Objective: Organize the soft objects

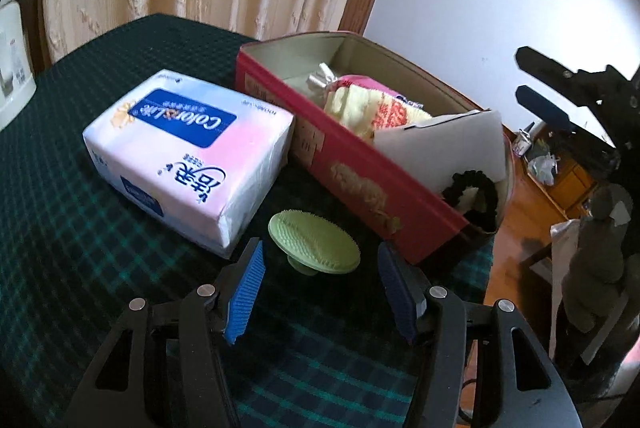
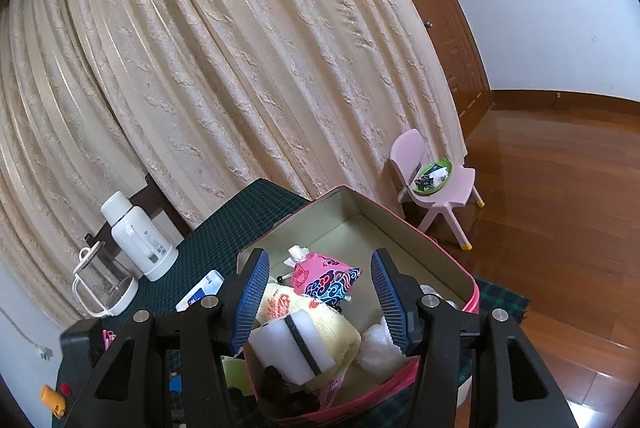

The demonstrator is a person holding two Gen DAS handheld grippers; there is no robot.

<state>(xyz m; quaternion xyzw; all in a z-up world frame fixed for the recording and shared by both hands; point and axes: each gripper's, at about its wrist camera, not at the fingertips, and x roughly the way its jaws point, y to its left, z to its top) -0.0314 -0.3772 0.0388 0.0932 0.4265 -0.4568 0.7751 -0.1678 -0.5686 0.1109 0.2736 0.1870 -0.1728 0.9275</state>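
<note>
A light green silicone brush (image 1: 314, 242) lies on the dark checked tablecloth (image 1: 80, 248), just ahead of my left gripper (image 1: 320, 288). That gripper is open; its blue pads (image 1: 244, 292) stand either side of the brush without touching it. A white and pink tissue pack (image 1: 188, 156) lies to the left of the red box (image 1: 360, 184). The box holds a yellow cloth (image 1: 352, 108), a white sponge (image 2: 292, 348), a black scrunchie (image 1: 476, 196) and a pink patterned pouch (image 2: 324, 276). My right gripper (image 2: 322, 300) hovers open over the box with nothing in it; it also shows at the right of the left wrist view (image 1: 520, 74).
A white thermos (image 2: 136, 236) and a glass jug (image 2: 104, 288) stand at the table's back left. A cream curtain (image 2: 240, 68) hangs behind. The table edge drops to a wooden floor (image 2: 560, 208) on the right, where a pink child's chair (image 2: 432, 180) stands.
</note>
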